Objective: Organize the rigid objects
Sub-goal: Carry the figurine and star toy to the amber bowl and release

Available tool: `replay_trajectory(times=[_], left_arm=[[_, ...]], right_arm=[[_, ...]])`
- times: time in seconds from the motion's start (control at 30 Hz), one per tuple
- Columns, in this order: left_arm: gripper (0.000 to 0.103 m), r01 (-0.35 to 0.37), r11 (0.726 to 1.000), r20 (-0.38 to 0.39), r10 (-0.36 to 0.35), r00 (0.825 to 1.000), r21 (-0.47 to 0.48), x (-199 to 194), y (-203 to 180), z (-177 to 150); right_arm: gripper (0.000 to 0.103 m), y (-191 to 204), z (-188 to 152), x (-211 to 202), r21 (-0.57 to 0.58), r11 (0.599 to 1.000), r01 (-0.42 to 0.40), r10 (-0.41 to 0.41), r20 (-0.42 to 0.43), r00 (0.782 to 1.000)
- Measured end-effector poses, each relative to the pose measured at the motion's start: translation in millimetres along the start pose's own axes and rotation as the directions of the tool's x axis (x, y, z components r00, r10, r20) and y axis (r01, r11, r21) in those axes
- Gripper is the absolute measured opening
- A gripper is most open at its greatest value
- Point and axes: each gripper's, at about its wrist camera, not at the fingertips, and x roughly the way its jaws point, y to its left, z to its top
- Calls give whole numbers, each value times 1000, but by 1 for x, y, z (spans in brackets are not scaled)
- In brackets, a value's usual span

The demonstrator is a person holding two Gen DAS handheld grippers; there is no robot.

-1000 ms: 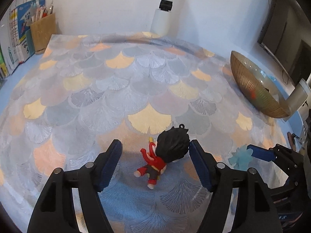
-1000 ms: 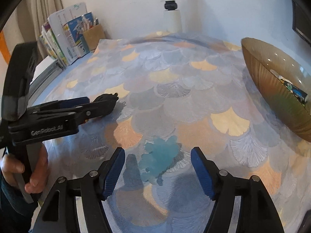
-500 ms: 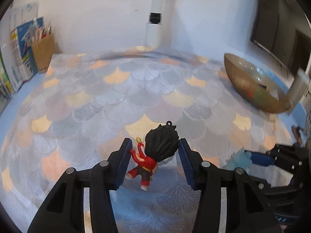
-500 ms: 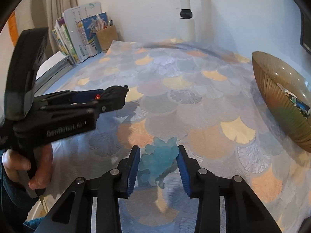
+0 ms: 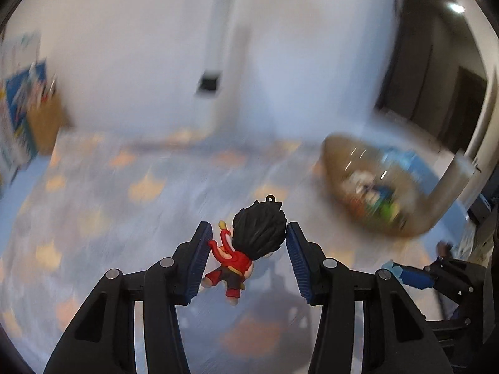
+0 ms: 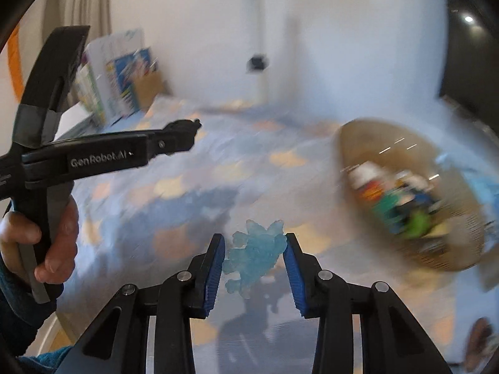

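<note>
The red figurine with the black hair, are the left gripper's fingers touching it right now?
Touching. In the left wrist view both blue fingers press against the red figurine, one on its arm side, one on its hair, with its shadow on the tablecloth below.

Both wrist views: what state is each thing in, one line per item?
Left tool: shut on the figurine.
Figurine: black-haired, in red, clamped between the pads, lifted clear of the cloth.
Right tool: shut on the blue toy.
Blue toy: translucent, pinched between the pads, off the cloth.
Bowl: on the cloth, already holding several blurred items.
Tablecloth: spread flat.
</note>
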Motion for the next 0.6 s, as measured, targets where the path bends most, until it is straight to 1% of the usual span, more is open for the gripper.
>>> replay_trajectory(times=[0.03,0.13,0.17,0.23,0.33,0.4,0.47,0.6], left_arm=[[46,23,1000,45,-23,999,-4,-4,-12,13],[46,111,993,112,-105,988,-49,-7,-38,40],[46,134,989,123,-126,984,-63,-3,-49,49],[46,164,983,118,-154,981,-80,7,-66,63],[46,206,974,73,-200,977,-90,35,-95,80],[46,201,975,15,-200,980,-93,61,-112,82],[46,201,975,-36,-206,978,-98,83,-124,77],[46,181,978,-94,-190,977,-99,108,-137,59]], right_arm=[[38,-10,7,-9,3,1000,21,-21,21,1000],[38,-45,28,-37,26,996,87,-89,80,993],[38,-59,36,-45,44,993,109,-113,96,989],[38,-83,51,-55,84,986,146,-155,110,982],[38,-117,66,-60,148,972,182,-195,79,978],[38,-137,67,-53,183,965,190,-197,17,980],[38,-154,60,-44,219,958,183,-180,-31,983],[38,-171,45,-32,247,952,181,-170,-64,983]])
